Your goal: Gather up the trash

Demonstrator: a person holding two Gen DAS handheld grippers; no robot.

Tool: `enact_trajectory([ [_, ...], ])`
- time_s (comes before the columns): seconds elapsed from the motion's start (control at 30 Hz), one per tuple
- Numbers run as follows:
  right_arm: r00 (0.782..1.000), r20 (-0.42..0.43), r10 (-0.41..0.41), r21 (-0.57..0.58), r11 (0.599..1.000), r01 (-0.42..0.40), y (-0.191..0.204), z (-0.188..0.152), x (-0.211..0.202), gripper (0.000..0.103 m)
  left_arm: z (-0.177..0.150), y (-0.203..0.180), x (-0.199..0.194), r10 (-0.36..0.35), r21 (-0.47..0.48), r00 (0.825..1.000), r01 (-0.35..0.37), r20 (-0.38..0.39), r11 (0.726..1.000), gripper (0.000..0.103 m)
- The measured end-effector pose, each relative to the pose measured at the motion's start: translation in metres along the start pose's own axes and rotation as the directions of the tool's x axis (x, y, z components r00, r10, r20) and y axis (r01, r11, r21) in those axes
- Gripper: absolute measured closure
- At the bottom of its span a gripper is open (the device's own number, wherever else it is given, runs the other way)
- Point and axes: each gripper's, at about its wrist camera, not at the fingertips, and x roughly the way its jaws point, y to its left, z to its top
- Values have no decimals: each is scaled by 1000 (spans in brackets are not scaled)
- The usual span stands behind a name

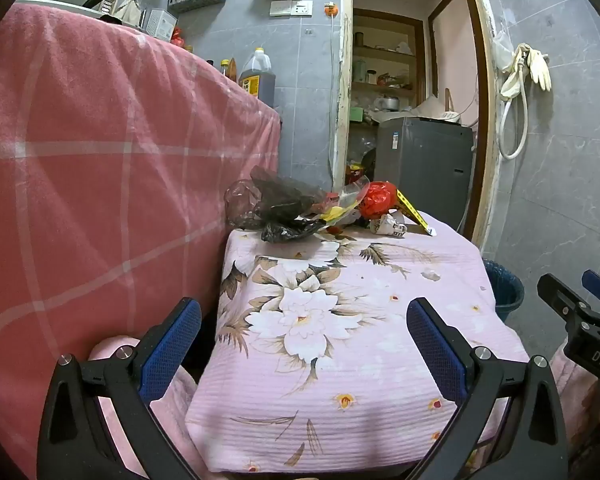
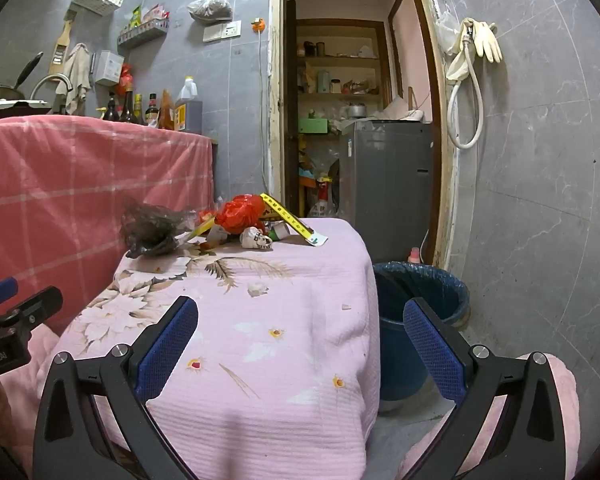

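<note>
Both claws, left claw (image 1: 304, 340) and right claw (image 2: 300, 340), spread wide, trash pile (image 2: 236, 220) far across table (image 2: 260, 360).

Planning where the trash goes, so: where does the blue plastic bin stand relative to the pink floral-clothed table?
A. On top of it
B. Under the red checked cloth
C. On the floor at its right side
C: the blue plastic bin stands on the floor beside the right edge of the pink floral-clothed table.

Pink cloth (image 1: 340, 380) with white-and-brown flowers covers the desk. Beside it hangs a red blanket (image 1: 100, 160) with white checks. The trash: red bag (image 2: 240, 212), black bags (image 1: 280, 204), yellow strip (image 2: 288, 216). Bin (image 2: 420, 320) blue.
</note>
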Motion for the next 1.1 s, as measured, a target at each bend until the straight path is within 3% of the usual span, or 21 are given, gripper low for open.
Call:
enact_trajectory([
  [1.1, 1000, -3, 1, 3, 1000, -1, 0, -1, 1, 0, -1, 1, 1, 6, -13, 1000, -6, -3, 1000, 2],
])
